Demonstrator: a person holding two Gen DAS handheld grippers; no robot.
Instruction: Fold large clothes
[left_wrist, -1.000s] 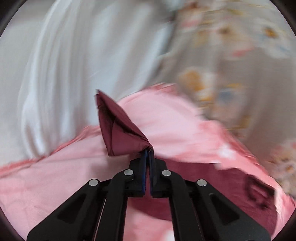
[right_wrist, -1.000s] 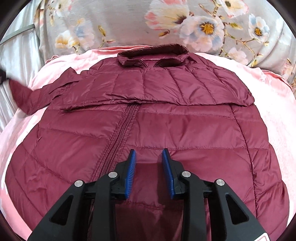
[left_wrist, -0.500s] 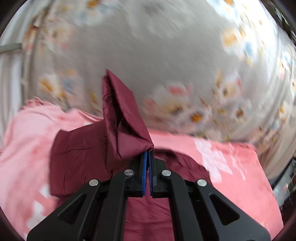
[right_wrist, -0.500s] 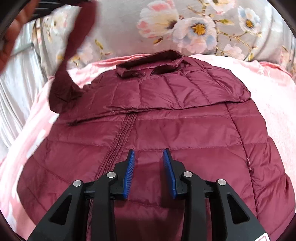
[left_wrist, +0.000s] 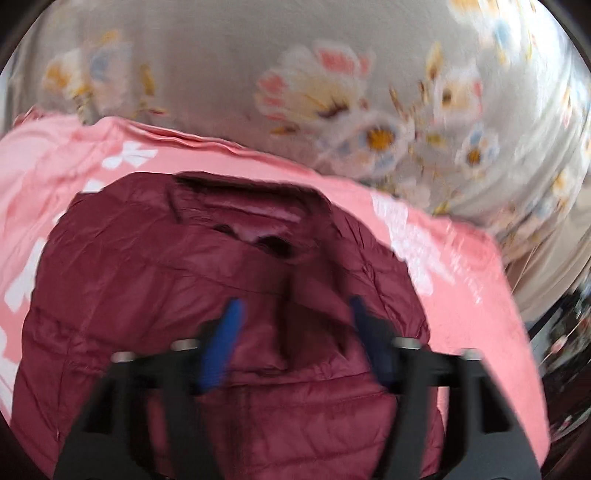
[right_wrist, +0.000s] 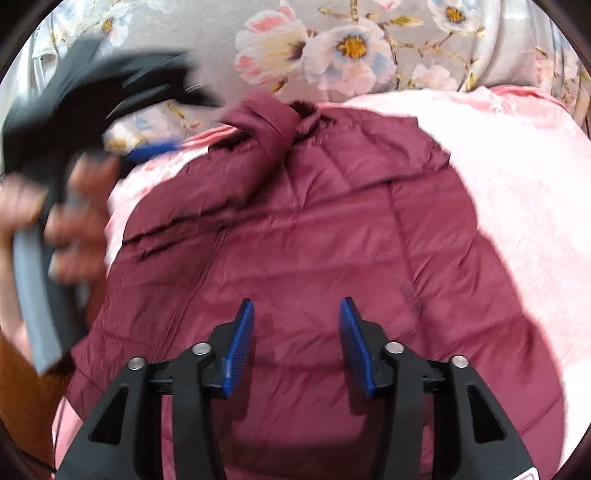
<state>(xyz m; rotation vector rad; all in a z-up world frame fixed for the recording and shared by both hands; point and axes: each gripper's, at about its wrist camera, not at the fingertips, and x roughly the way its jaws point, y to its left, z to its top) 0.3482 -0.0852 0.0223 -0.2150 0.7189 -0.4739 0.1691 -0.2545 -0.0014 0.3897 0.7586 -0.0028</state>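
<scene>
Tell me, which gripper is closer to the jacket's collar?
Left. The left gripper hangs open just beside the collar; the right gripper hovers open over the jacket body, further down.

Maroon quilted jacket (right_wrist: 314, 240), pink blanket (right_wrist: 517, 184), grey floral fabric (left_wrist: 221, 66)

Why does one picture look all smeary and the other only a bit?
Left wrist view: everything smears, the left gripper, maroon puffer jacket and flowered fabric. Right wrist view: the right gripper is sharp; only the hand is streaked.
</scene>
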